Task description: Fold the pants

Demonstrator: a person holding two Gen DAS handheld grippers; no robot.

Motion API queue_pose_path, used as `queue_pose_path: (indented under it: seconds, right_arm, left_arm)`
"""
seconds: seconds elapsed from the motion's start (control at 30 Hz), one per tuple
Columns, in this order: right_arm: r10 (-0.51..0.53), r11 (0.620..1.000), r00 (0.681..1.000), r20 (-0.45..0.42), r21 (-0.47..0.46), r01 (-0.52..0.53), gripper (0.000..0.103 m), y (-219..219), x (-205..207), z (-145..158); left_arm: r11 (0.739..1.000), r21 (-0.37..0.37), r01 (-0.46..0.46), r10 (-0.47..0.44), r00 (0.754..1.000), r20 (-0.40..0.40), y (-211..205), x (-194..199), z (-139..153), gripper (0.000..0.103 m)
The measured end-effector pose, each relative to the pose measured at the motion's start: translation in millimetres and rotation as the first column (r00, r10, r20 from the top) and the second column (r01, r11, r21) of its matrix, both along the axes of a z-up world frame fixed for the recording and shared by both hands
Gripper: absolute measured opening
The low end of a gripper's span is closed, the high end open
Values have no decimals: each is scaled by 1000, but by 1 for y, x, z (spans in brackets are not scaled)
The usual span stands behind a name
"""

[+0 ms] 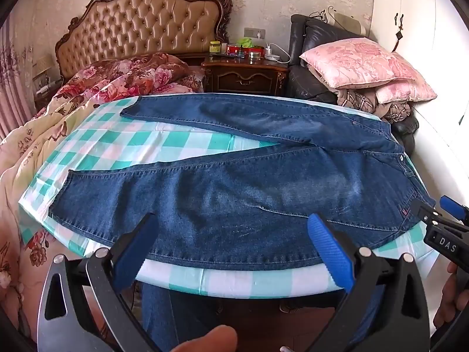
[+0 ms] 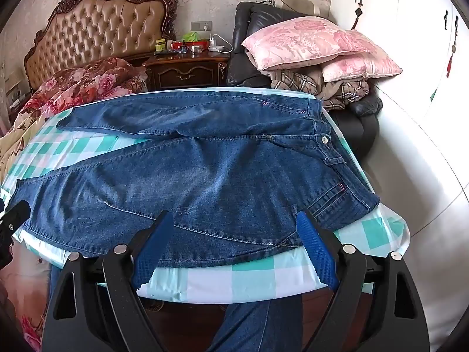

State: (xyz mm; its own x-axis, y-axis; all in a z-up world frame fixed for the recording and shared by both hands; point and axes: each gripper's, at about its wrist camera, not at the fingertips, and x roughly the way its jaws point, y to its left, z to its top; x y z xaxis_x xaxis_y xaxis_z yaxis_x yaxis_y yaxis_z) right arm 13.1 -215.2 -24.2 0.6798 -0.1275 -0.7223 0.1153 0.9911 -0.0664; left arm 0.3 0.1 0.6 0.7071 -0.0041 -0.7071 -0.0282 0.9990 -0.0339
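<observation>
A pair of blue jeans (image 1: 234,193) lies flat on a table with a green-and-white checked cloth (image 1: 123,143). The legs spread apart toward the left and the waistband (image 2: 331,143) is at the right. My left gripper (image 1: 231,226) is open, its blue fingers wide apart above the near leg by the front edge. My right gripper (image 2: 234,220) is open above the hip area near the front pocket (image 2: 331,199). The right gripper also shows at the right edge of the left wrist view (image 1: 439,214). Neither gripper holds anything.
A bed with a floral quilt (image 1: 117,82) and tufted headboard stands behind on the left. A dark nightstand (image 1: 246,73) with small items is at the back. A black chair with pink pillows (image 1: 363,67) is at the right. White wardrobe doors (image 2: 410,44) are at the far right.
</observation>
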Motion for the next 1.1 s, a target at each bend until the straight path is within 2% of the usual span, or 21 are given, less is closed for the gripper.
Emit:
queue_pose_path:
  seconds: [1.1]
  right_arm:
    - [1, 1000, 1000, 1, 3, -1, 83, 0, 2, -4]
  left_arm:
    - [1000, -6, -5, 5, 1000, 1, 5, -1, -1, 102]
